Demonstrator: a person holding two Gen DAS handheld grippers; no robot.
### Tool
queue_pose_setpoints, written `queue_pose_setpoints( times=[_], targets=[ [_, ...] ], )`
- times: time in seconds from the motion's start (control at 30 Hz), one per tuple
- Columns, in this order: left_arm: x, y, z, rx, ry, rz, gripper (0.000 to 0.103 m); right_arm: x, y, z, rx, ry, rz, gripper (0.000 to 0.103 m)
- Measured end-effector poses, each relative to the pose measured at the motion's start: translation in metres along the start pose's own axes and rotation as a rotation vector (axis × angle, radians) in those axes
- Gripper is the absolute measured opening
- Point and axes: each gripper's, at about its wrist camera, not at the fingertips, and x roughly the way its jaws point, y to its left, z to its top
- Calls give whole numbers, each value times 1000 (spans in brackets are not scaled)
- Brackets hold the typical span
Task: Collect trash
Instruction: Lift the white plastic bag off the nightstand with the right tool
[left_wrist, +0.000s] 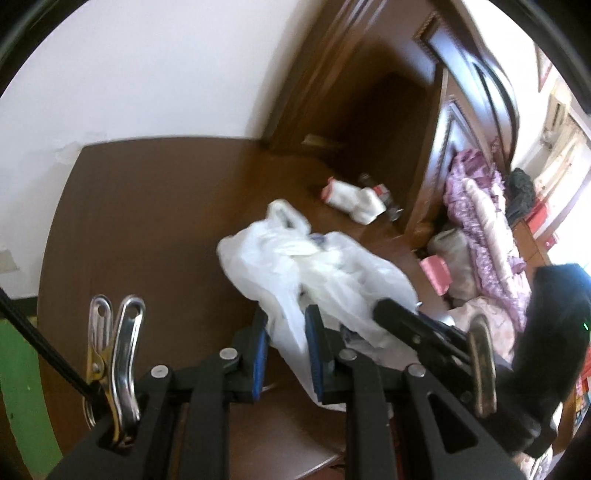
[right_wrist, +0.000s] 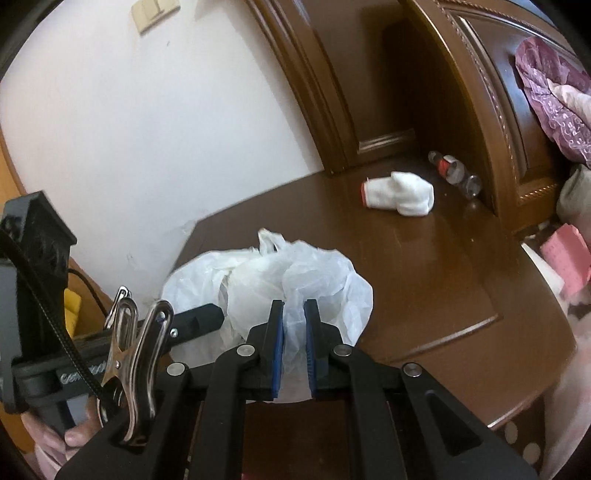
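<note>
Two grippers pinch one white plastic bag (right_wrist: 280, 280): left gripper (left_wrist: 286, 350) and right gripper (right_wrist: 294, 332) each have blue pads closed on the thin film; bag bulges just ahead of the fingers, over the brown wooden surface (right_wrist: 424, 266). At 1 o'clock from the bag in the right wrist view, a white sock (right_wrist: 400, 194) lies on the surface, well apart; a plastic bottle (right_wrist: 456, 173) lies just beyond it against the wooden panel (right_wrist: 480, 110).

Purple bedding (left_wrist: 480, 221) heaped beside the brown wooden door (right_wrist: 498, 110).
</note>
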Motion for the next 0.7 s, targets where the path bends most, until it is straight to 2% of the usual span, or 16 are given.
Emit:
queue_pose_setpoints(
  times=[0.07,0.13,0.2,0.27,0.4,0.47,0.5,0.6,0.7],
  targets=[
    [3,6,0,-17,8,2,25,1,5,-7,-26,11,-36,11],
    [2,11,0,-31,0,2,41,2,8,-11,-38,14,-42,14],
    [0,12,0,-32,-13,10,51,0,12,-17,-30,4,-36,23],
    [-1,13,0,-28,-21,15,53,-4,14,-22,-11,-24,-27,31],
    [-2,18,1,-38,-35,-3,58,-16,13,-25,45,-126,-23,41],
    [-2,21,1,-40,-52,-8,62,-24,7,-27,93,-199,-45,54],
    [0,21,2,-43,-53,-5,63,-24,5,-25,99,-205,-57,57],
    [6,23,1,-32,-43,-8,65,-19,-3,-19,118,-199,-102,59],
    [13,23,0,-23,-40,0,65,-10,-8,-17,143,-194,-93,60]
  ],
)
